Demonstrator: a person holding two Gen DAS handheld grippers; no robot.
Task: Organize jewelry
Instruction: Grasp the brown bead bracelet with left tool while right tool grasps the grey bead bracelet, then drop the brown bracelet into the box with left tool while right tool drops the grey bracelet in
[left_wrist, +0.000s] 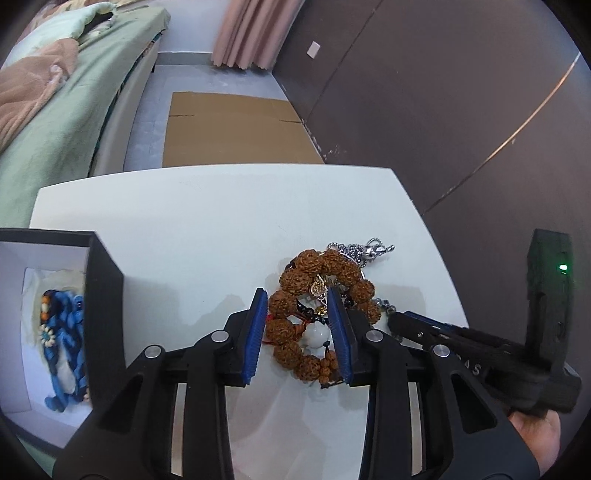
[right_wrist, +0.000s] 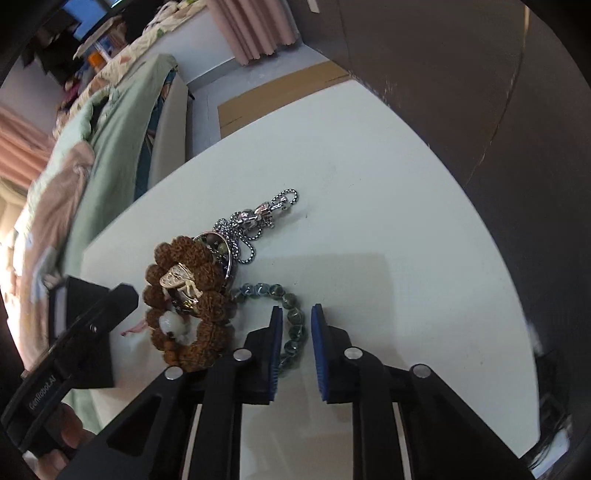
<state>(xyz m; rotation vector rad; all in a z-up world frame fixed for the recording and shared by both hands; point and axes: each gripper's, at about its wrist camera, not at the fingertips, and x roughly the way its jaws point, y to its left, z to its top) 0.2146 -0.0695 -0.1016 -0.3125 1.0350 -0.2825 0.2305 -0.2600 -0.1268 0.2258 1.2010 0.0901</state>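
A pile of jewelry lies on the white table (left_wrist: 207, 221). A brown rough-bead bracelet (left_wrist: 295, 280) with a white stone (left_wrist: 316, 334) and a gold charm (left_wrist: 318, 286) lies between the jaws of my open left gripper (left_wrist: 297, 295). The bracelet also shows in the right wrist view (right_wrist: 184, 277). A silver chain (right_wrist: 255, 218) lies beyond it. A green bead bracelet (right_wrist: 291, 317) runs between the jaws of my open right gripper (right_wrist: 295, 312), which shows at the right in the left wrist view (left_wrist: 402, 319). A black box (left_wrist: 103, 295) at the left holds blue jewelry (left_wrist: 70, 325).
A bed with green bedding (left_wrist: 62, 122) stands left of the table. A flat cardboard sheet (left_wrist: 236, 129) lies on the floor beyond the table. A dark wall (left_wrist: 443, 110) runs along the right.
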